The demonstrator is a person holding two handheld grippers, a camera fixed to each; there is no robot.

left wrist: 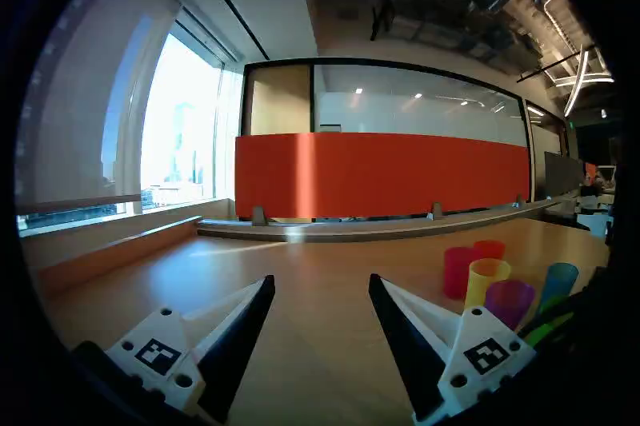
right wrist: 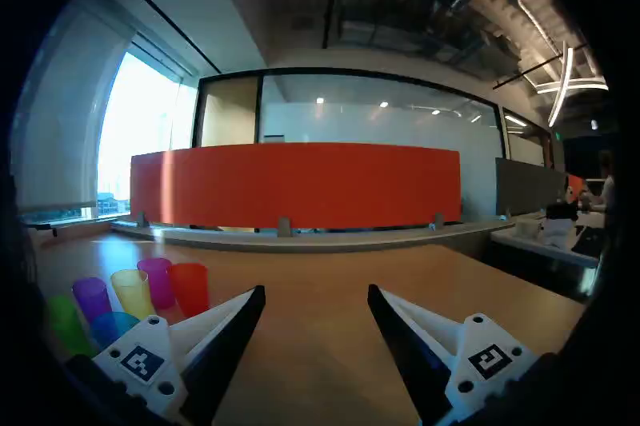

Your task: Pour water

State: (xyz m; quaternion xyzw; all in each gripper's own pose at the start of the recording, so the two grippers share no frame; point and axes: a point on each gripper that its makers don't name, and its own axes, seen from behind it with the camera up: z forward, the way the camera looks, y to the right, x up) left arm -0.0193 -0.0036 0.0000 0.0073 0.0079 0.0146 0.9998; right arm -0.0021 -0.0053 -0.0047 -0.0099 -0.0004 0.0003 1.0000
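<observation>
Those coloured plastic cups (left wrist: 488,276) look light, thin-walled and kinda slick, so I'd guess they tip or squash easily. Pinch one mid-wall, gently. They're bunched on the wooden desk (left wrist: 320,258), off to the right of the left hand-held gripper (left wrist: 320,322) and left of the right hand-held gripper (right wrist: 316,326). Both are spread wide, empty, held level and low over the desk, facing the orange divider (left wrist: 384,174).

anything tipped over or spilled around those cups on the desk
Nothing stands out. The coloured cups stand upright in a tight cluster on the wooden desk, with no spill visible. The left claw and right claw are open and empty.
</observation>
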